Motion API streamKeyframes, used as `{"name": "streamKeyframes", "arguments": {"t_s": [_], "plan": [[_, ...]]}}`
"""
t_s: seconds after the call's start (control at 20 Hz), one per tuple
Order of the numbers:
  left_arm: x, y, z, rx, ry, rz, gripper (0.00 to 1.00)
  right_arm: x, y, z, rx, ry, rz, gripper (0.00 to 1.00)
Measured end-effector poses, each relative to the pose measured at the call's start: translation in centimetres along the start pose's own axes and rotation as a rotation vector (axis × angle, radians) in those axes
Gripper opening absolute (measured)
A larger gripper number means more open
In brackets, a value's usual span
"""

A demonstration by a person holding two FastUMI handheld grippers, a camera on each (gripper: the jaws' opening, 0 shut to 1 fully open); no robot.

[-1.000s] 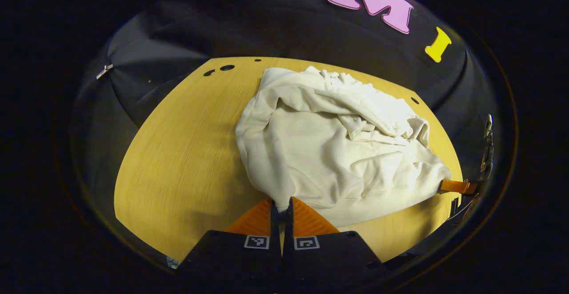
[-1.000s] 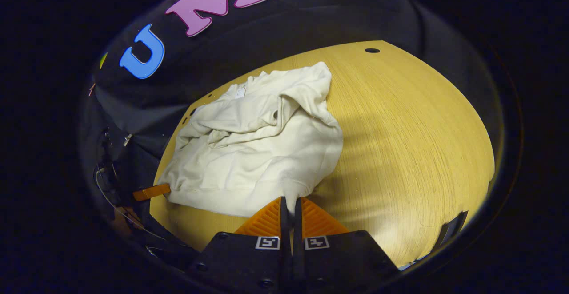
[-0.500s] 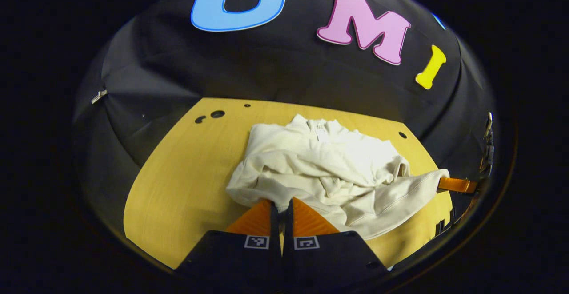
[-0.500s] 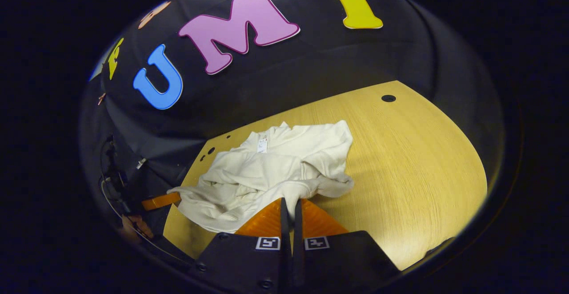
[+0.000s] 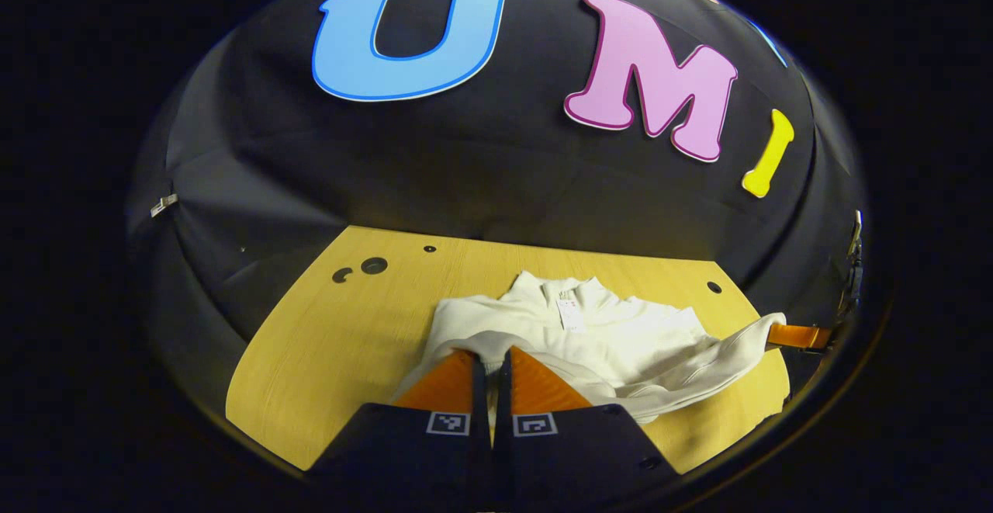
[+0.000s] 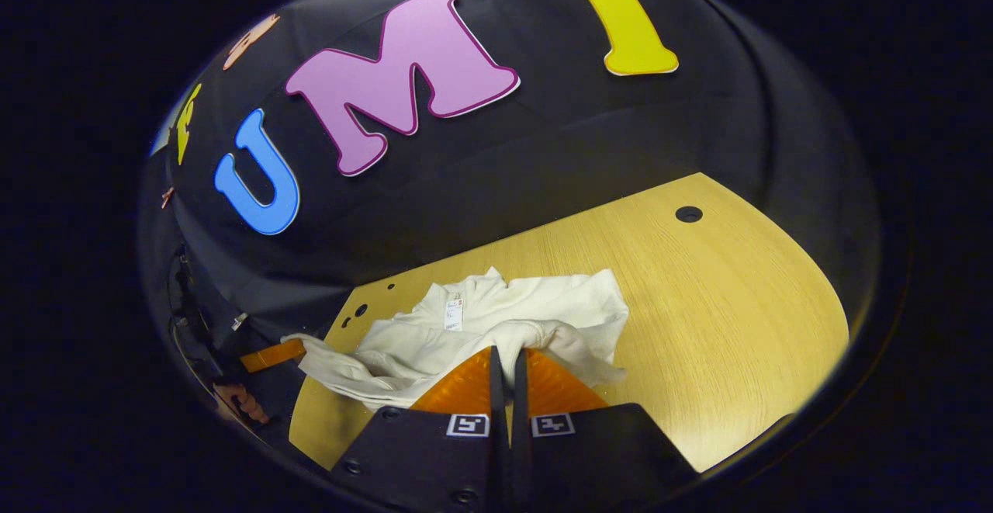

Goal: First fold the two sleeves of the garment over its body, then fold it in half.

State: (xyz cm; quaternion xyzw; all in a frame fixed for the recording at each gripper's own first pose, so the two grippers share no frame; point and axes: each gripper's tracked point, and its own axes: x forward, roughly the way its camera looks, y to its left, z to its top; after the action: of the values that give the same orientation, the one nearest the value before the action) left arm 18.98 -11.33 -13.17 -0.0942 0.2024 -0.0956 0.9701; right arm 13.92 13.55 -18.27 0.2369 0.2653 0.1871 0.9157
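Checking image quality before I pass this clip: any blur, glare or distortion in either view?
Left gripper view: sharp, strong fisheye bowing of the table edge, no glare; garment evenly lit. Right gripper view: equally sharp, the table shows a soft bright patch on its wood, while the left side dims around the other tongs.

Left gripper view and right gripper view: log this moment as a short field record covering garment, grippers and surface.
garment: cream long-sleeved fabric top, bunched on the table, neck label facing up
surface: yellow wood-grain table with small round holes
left gripper: shut on the garment's hem corner, cloth pinched between both fingers
right gripper: shut on the opposite hem corner of the garment
hem: raised off the table between the two grippers
fold state: sleeves lie over the body; fold in half under way
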Motion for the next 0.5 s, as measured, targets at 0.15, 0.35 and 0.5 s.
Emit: {"name": "streamKeyframes", "arguments": {"t_s": [0.15, 0.35, 0.5], "plan": [[2.3, 0.1, 1.0, -0.006, -0.008, 0.005, 0.06, 2.6, -0.6, 1.3, 0.008, -0.011, -0.016, 0.05], [5.8, 0.3, 2.0, -0.006, -0.011, 0.020, 0.06, 6.0, -1.9, 2.2, 0.034, -0.019, -0.053, 0.05], [8.8, 0.9, 1.4, -0.027, 0.014, 0.046, 0.05, 8.5, -3.1, 1.8, 0.056, 0.000, -0.079, 0.05]]}}
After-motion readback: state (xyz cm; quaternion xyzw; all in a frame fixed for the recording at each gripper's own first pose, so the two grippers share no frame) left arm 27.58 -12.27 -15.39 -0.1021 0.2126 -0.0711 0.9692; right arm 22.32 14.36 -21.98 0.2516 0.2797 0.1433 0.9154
